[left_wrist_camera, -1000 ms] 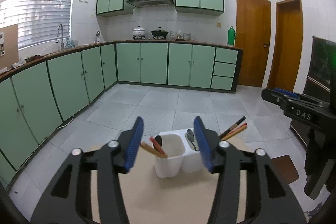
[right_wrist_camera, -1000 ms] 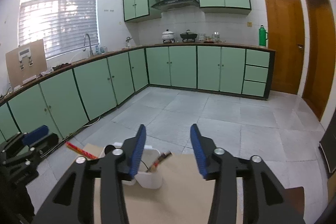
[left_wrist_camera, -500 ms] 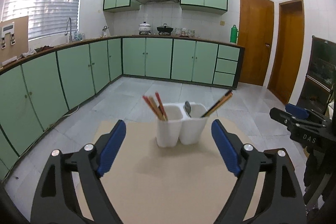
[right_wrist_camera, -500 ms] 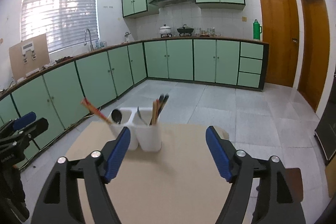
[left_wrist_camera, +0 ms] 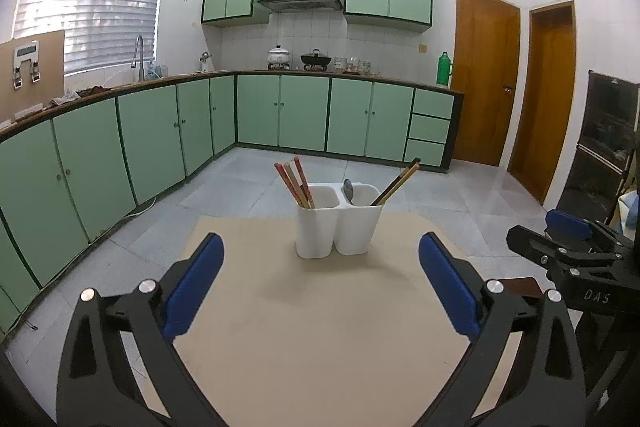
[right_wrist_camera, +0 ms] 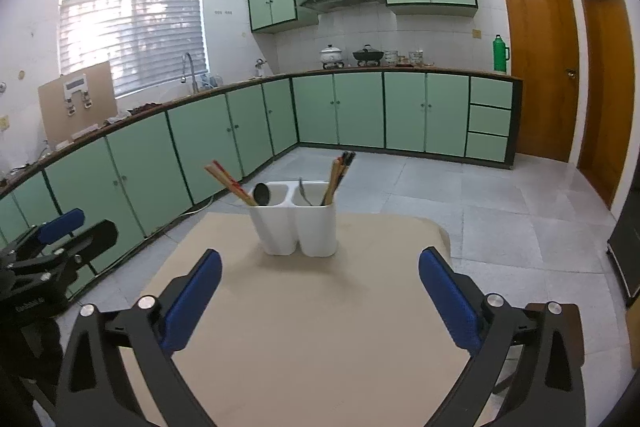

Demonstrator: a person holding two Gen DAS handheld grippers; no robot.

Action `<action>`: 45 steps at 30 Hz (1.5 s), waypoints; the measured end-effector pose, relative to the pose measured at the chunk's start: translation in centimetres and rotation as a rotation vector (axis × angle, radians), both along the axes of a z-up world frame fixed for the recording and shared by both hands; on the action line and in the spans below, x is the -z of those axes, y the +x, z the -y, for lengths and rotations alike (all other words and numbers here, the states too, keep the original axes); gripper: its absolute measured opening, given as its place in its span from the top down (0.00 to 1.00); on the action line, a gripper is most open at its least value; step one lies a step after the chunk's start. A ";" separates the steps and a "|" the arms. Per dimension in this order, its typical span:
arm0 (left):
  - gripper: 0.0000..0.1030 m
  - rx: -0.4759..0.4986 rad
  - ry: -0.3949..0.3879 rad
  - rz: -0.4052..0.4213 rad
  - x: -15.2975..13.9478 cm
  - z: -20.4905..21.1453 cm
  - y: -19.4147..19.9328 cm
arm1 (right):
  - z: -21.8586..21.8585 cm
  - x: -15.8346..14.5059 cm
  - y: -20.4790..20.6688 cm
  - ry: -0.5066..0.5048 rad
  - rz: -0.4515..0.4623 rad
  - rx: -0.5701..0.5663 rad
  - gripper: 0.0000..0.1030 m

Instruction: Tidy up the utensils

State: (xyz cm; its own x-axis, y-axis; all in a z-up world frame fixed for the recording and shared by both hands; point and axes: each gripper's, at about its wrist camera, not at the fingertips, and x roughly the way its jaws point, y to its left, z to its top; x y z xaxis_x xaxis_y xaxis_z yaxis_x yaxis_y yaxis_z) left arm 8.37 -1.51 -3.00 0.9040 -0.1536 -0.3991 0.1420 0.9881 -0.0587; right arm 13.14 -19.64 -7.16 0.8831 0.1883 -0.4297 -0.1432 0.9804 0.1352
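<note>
On the beige table [left_wrist_camera: 320,327], a white two-compartment holder [left_wrist_camera: 338,227] stands upright (chopsticks [left_wrist_camera: 294,181] and spoon [left_wrist_camera: 348,190] inside); left gripper [left_wrist_camera: 320,283] and right gripper [right_wrist_camera: 320,291] gape wide, holding nothing.

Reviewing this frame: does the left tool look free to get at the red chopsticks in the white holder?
Probably yes. The left tool is open and empty, the red chopsticks stick up from the white two-compartment plastic holder, and only bare beige tabletop lies between.

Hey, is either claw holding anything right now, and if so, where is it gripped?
Nothing is held. The left claw and right claw are both open and empty, apart from the white utensil holder.
</note>
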 end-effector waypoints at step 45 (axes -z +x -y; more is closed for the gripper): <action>0.07 -0.022 0.022 0.132 -4.6 0.3 -5.4 | -1.7 -5.7 -5.8 -0.034 0.149 -0.062 0.06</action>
